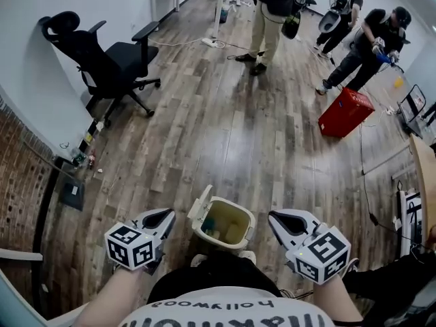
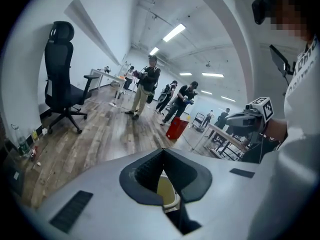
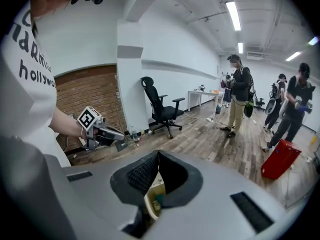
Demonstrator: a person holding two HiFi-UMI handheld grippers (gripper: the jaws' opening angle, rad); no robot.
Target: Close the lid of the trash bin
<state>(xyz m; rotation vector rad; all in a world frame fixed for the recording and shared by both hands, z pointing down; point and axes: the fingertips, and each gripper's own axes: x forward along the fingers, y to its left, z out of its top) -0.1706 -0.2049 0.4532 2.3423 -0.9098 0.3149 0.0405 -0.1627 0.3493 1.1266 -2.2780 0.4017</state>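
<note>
While lid is raised: bin flanked by both grippers

While the trash bin point(image 1: 249, 218) is stood on the wood floor point(image 1: 225, 128) between the two grippers, its lid point(image 1: 199, 204) is tipped up at its left edge. The left gripper point(image 1: 170, 214) and right gripper point(image 1: 272, 216) are each held with jaws pressed together on nothing.

One trash bin point(image 1: 232, 203), two grippers point(image 1: 162, 218) point(image 1: 276, 219), one chair point(image 1: 109, 63).

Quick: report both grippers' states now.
Left gripper: closed, holding nothing.
Right gripper: closed, holding nothing.
</note>
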